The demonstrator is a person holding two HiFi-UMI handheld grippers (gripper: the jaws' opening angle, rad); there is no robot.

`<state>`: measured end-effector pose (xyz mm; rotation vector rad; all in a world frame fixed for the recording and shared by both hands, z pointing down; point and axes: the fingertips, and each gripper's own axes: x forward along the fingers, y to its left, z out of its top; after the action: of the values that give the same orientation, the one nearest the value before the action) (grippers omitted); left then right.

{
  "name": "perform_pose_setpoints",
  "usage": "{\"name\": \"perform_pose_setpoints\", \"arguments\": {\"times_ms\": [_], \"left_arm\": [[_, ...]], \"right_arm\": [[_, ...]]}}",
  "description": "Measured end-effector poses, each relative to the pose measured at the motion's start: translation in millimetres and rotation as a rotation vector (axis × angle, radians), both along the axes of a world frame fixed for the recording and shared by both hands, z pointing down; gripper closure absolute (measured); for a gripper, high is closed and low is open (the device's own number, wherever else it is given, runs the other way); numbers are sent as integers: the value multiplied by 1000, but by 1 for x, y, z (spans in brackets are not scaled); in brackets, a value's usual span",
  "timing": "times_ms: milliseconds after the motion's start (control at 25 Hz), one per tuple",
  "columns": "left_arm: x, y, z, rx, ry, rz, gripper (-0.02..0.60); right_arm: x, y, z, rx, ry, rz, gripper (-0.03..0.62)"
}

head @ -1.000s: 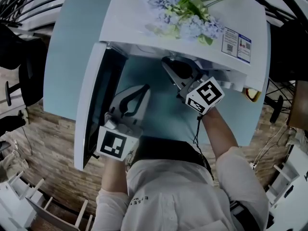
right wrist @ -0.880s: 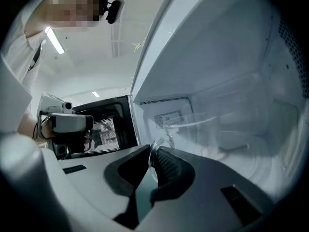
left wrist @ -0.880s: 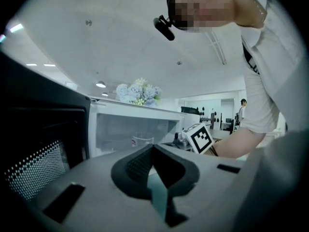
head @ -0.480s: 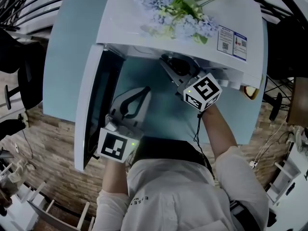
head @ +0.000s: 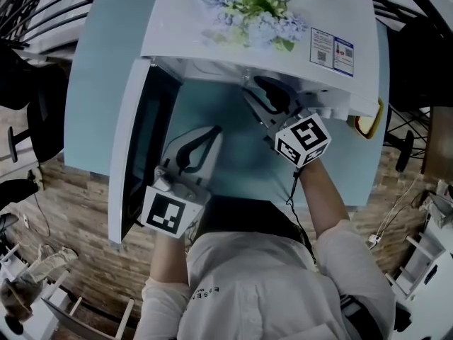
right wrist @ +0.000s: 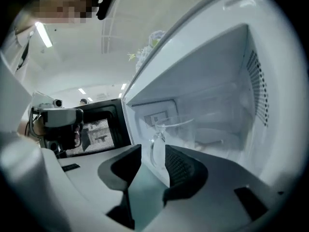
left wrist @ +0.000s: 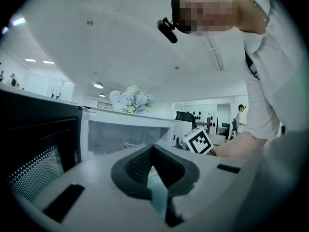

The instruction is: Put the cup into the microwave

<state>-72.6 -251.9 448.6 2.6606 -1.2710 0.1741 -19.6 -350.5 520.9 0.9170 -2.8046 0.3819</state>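
A clear glass cup (right wrist: 170,133) with a handle stands inside the white microwave (right wrist: 227,105), on its floor. My right gripper (right wrist: 153,154) reaches into the microwave's mouth. Its jaws have just been opening and now stand open, with the cup's handle in the gap at their tips and the pads off the glass. In the head view the right gripper (head: 263,94) points under the microwave's top (head: 212,34), which hides the cup. My left gripper (head: 213,129) is shut and empty, hanging in front of the open door (head: 138,154). Its tips (left wrist: 153,151) meet.
The microwave door (right wrist: 96,129) is swung out to the left, with its mesh window (left wrist: 34,166) close beside my left gripper. A bunch of pale flowers (head: 248,9) lies on the microwave's top. The microwave sits on a light blue table (head: 99,62); a yellow-rimmed thing (head: 364,125) is at its right.
My right gripper's marker cube has shifted slightly to the right at the microwave's mouth. The left gripper has stayed in place. The head view has drifted a little.
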Motion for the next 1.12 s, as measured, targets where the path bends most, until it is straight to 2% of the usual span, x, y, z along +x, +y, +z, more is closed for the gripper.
{"name": "perform_pose_setpoints", "arguments": {"times_ms": [320,480,720,840,960,1120], "left_arm": [[8,14,-23,36,-56,-4,580],[11,22,-40,46,-78,-16,580],[13,26,-68,88,-98,-24,580],[10,29,-82,115,-109,-26,580],[5,31,-100,116,-109,-51,580],[-1,27,-118,171,-121,-48,580]], "right_arm": [[25,38,-43,22,-30,61,450],[32,65,-70,22,-55,43,454],[53,85,-111,50,-112,104,557],[62,93,-137,84,-143,114,572],[69,97,-159,134,-138,135,577],[80,95,-182,190,-110,187,577]]}}
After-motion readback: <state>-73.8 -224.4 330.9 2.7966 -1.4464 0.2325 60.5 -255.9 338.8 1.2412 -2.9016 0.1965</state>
